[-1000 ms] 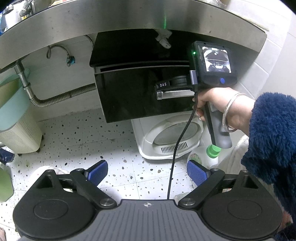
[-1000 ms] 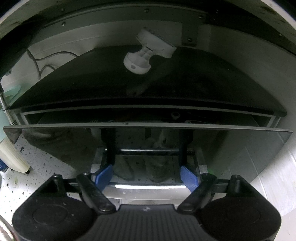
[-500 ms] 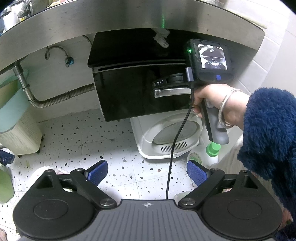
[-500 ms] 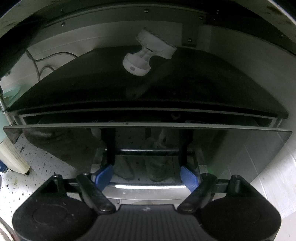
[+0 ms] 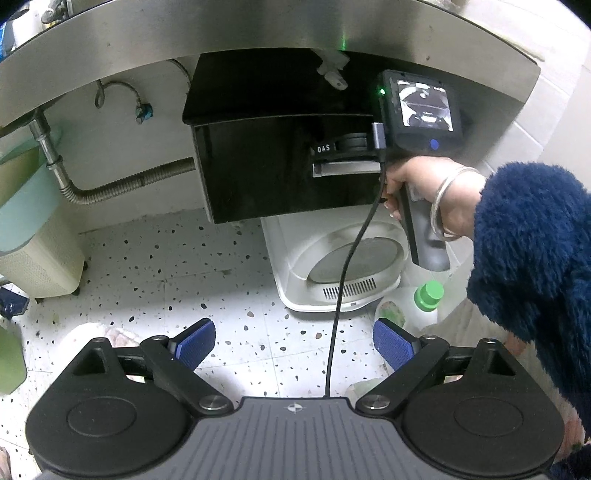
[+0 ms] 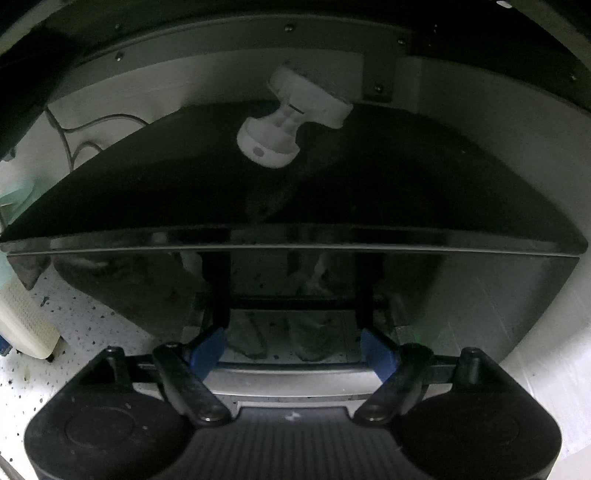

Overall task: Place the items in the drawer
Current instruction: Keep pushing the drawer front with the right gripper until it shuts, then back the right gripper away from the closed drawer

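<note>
left gripper (image 5: 293,343): fingers spread wide, holding nothing, over speckled floor (image 5: 207,273) | right gripper (image 6: 291,349): fingers wide apart, against silver handle (image 6: 295,380) | black drawer (image 6: 295,288): 12 o'clock, front flush with cabinet | white knob-shaped item (image 6: 284,122): beyond, on cabinet top

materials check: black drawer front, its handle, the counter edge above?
Drawer front: glossy black panel, glass or acrylic by the look; it mirrors the floor and gripper fingers in the right wrist view. Handle: looks like brushed silver metal with a dull sheen. Counter edge: probably stainless steel, satin grey with a soft streaked reflection. The right gripper is at the handle.
</note>
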### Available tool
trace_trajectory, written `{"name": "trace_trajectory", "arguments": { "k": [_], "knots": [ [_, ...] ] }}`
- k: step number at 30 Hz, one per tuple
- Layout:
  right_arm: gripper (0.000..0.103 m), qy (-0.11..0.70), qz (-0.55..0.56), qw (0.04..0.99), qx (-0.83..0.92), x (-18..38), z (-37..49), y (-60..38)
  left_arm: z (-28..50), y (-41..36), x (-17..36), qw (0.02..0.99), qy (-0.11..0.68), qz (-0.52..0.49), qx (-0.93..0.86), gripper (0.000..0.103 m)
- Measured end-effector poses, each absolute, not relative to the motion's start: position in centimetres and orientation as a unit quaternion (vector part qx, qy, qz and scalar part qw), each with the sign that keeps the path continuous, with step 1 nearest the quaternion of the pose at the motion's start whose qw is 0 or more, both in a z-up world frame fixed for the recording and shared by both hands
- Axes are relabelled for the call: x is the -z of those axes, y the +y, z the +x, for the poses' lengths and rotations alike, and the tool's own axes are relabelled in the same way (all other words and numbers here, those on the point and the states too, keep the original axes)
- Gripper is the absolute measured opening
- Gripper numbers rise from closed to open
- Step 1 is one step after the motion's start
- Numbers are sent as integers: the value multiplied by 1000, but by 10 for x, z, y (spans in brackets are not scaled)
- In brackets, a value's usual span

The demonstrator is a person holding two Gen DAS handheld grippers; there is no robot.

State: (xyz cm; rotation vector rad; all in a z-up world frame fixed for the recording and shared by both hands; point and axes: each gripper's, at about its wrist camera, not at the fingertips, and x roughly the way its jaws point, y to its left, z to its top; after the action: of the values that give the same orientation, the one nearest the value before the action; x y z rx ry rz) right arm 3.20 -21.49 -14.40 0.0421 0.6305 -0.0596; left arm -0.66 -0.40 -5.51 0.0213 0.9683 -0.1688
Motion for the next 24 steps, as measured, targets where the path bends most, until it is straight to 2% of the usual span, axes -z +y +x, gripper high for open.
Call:
{"name": "trace_trajectory", "arguments": {
  "k": [24],
  "knots": [
    [81,314,14,949,11,129,113,-217,-14,8,43,897,436,1,73,93]
  ]
}}
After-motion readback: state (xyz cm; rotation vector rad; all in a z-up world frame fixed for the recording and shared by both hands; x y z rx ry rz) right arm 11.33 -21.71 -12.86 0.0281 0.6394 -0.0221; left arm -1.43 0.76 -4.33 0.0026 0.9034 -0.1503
